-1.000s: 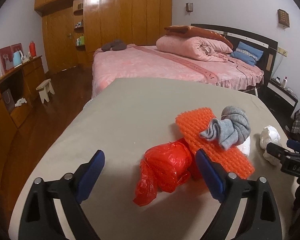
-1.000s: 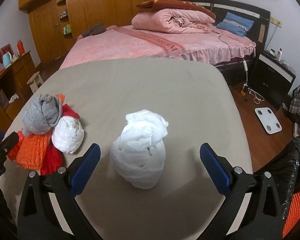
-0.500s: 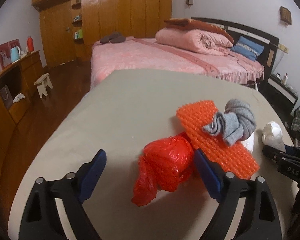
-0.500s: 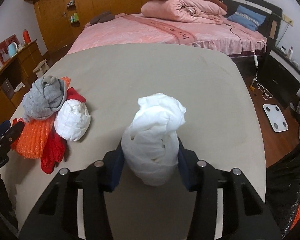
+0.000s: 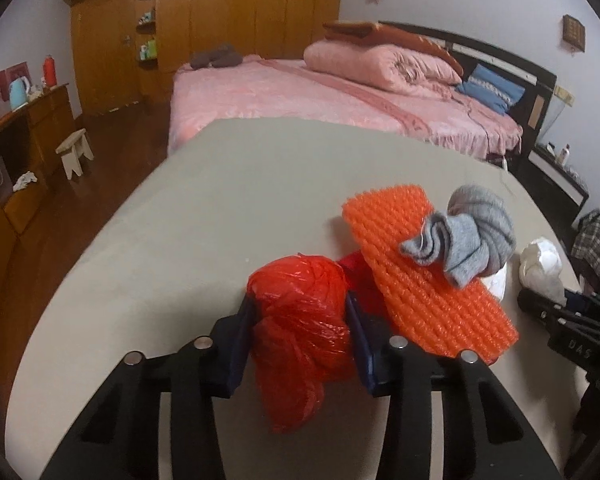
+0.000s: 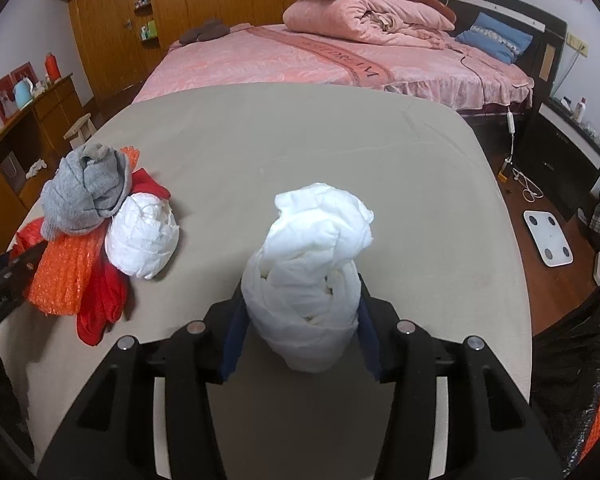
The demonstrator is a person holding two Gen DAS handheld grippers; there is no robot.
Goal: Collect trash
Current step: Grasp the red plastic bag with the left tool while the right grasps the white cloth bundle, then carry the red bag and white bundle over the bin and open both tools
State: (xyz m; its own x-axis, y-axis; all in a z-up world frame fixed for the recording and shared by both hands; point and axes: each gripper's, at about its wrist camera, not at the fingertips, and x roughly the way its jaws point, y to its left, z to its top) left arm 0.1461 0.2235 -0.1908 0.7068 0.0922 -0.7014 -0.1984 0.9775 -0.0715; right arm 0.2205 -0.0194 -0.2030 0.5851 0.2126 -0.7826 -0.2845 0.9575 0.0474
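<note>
My left gripper [image 5: 300, 332] is shut on a crumpled red plastic bag [image 5: 300, 320] on the grey table [image 5: 220, 200]. Beside it lie an orange bubble-wrap sheet [image 5: 424, 276] and a grey sock bundle [image 5: 468, 240]. My right gripper [image 6: 300, 320] is shut on a white plastic bag bundle [image 6: 308, 272] that stands upright on the table [image 6: 340, 140]. In the right wrist view a second white wad [image 6: 142, 236], the grey sock bundle [image 6: 86, 192], the orange sheet [image 6: 64, 276] and a red piece [image 6: 100, 304] lie at the left.
A pink bed [image 6: 320, 56] stands beyond the table's far edge. A wooden wardrobe [image 5: 220, 20] and a sideboard [image 5: 16, 140] line the left. A black trash bag [image 6: 572, 352] hangs at the right edge, past the table. A scale [image 6: 548, 236] lies on the floor.
Both grippers have closed: first the right on the white bag bundle, then the left on the red plastic bag. Both moved forward slightly onto their bundles.
</note>
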